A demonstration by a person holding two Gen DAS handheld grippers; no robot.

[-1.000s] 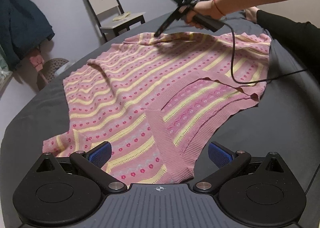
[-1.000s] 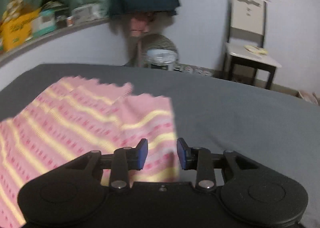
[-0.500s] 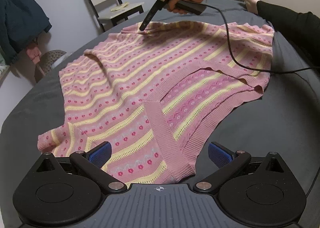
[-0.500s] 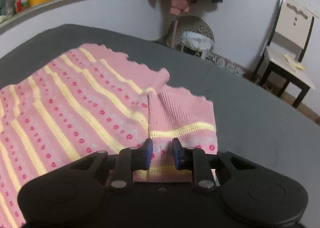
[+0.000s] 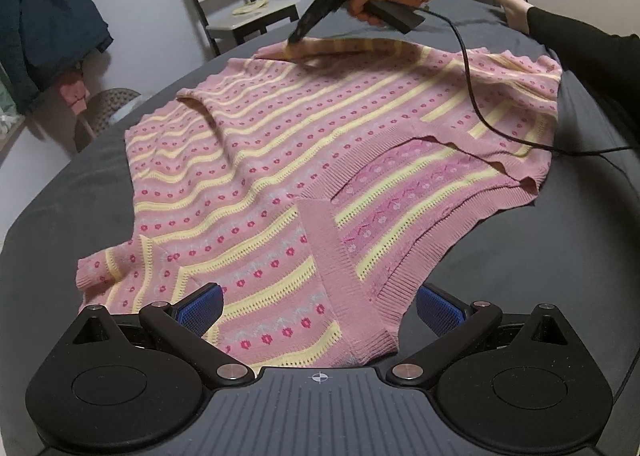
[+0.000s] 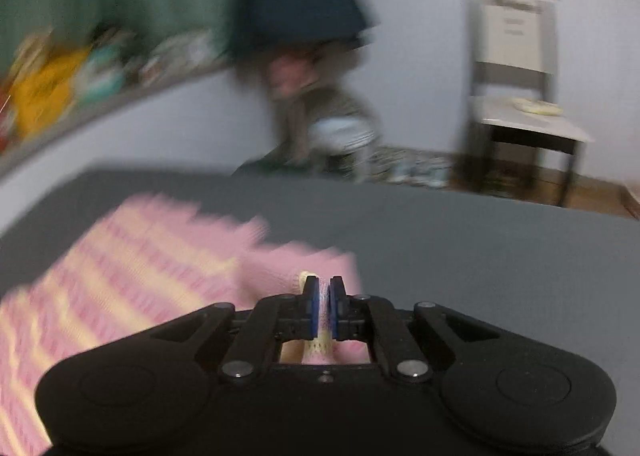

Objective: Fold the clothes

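A dark grey bed [image 5: 520, 276] filled most of both views, and on it a pink knitted sweater [image 5: 280, 160] with yellow stripes and small red dots lay spread out almost flat, its open neckline toward the right side of the left wrist view. The near hem of the sweater lay between the spread fingers of the left tool [image 5: 318, 306], whose blue pads [image 5: 200, 306] stood wide apart and pressed on nothing.

At the far edge of the sweater the right hand [image 5: 372, 6] held the right tool [image 6: 324, 306] with a black cable [image 5: 476, 108] trailing across the knit to the right. That tool was clamped on the sweater's far edge: in the right wrist view a strip of pink and yellow knit sat pinched between the two blue pads, which stood nearly together, and in the left wrist view the gripped edge was raised a little off the bed. The right wrist view was heavily blurred.

Beyond the bed stood a pale chair [image 5: 236, 4] against the wall, and a dark blue garment [image 5: 44, 28] hung to the left.
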